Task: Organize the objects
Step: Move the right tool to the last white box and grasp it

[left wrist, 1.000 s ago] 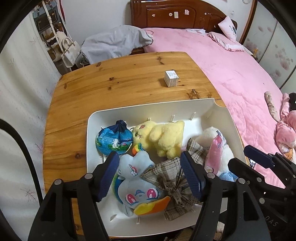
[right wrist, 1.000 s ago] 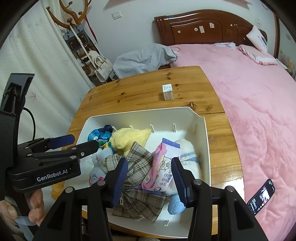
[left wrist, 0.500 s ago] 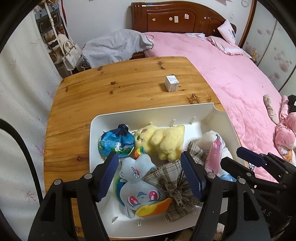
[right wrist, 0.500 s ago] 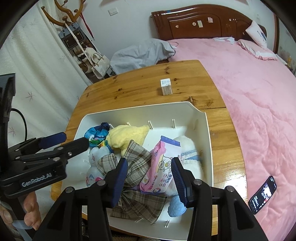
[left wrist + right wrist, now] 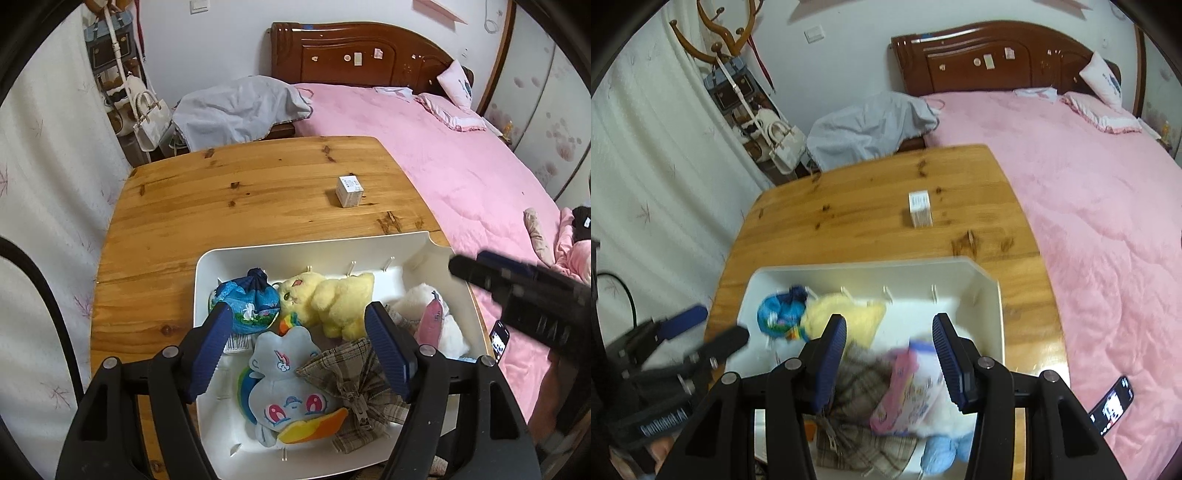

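A white bin (image 5: 306, 251) (image 5: 986, 314) on the wooden table (image 5: 221, 199) holds a blue pouch (image 5: 245, 306), a yellow plush (image 5: 332, 299) (image 5: 846, 317), a light blue plush (image 5: 284, 384), a plaid pouch (image 5: 354, 380) (image 5: 864, 384), a pink packet (image 5: 430, 319) (image 5: 905, 387) and a white plush (image 5: 448, 328). A small white box (image 5: 349, 191) (image 5: 919, 208) stands on the table beyond the bin. My left gripper (image 5: 301, 350) is open and empty above the bin. My right gripper (image 5: 890, 363) is open and empty above the bin's right half.
A pink bed (image 5: 461, 166) runs along the table's right side. A phone (image 5: 1112, 404) lies on it near the bin. Grey cloth (image 5: 236, 107) lies behind the table. Handbags (image 5: 144, 114) hang at the back left by a white curtain (image 5: 44, 184).
Both grippers have pulled back and up from the bin, staying open and empty. The right wrist view is blurred by the motion. The objects in the bin have not moved.
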